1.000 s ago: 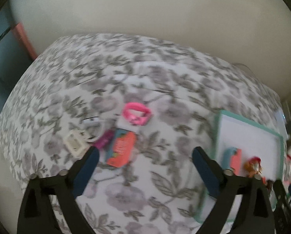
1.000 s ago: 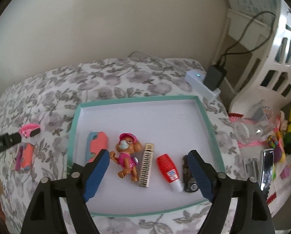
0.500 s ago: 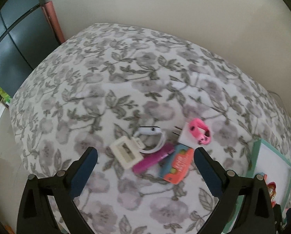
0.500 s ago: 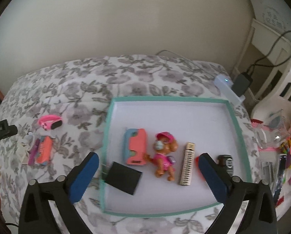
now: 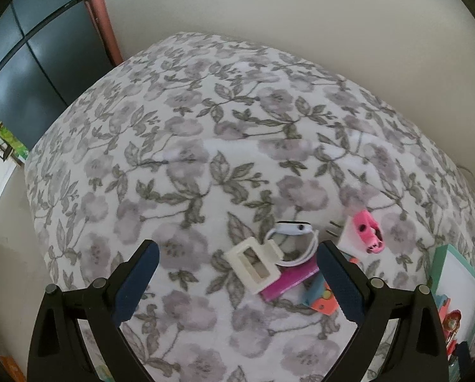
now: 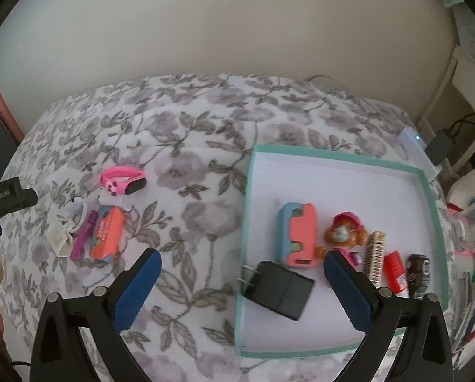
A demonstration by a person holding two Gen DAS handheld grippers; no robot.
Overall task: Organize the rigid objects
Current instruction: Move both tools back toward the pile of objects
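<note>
On the floral bedspread [image 5: 205,133] lies a small pile: a cream rectangular clip [image 5: 253,265], a white band [image 5: 296,227], a magenta stick [image 5: 288,280], an orange box [image 5: 324,300] and a pink watch [image 5: 367,230]. My left gripper [image 5: 237,250] hangs open above the pile, with the clip between its fingers and untouched. In the right wrist view my right gripper [image 6: 242,259] is wide open over the left rim of the teal tray [image 6: 332,154]. A black charger [image 6: 277,289] lies free in the tray, beside a coral-and-blue toy [image 6: 297,234] and a dog figure [image 6: 344,232].
The tray also holds a toy keyboard [image 6: 375,261], a red tube [image 6: 394,269] and a dark object [image 6: 417,270]. The same pile, with its pink watch [image 6: 122,183], lies left of the tray. Cluttered white furniture and cables stand at the right; a dark cabinet [image 5: 30,73] stands far left.
Both grippers have swung left. The black charger, unseen a second ago, now lies in the tray's near-left corner. The pile has slid from left of the left gripper to between its fingers.
</note>
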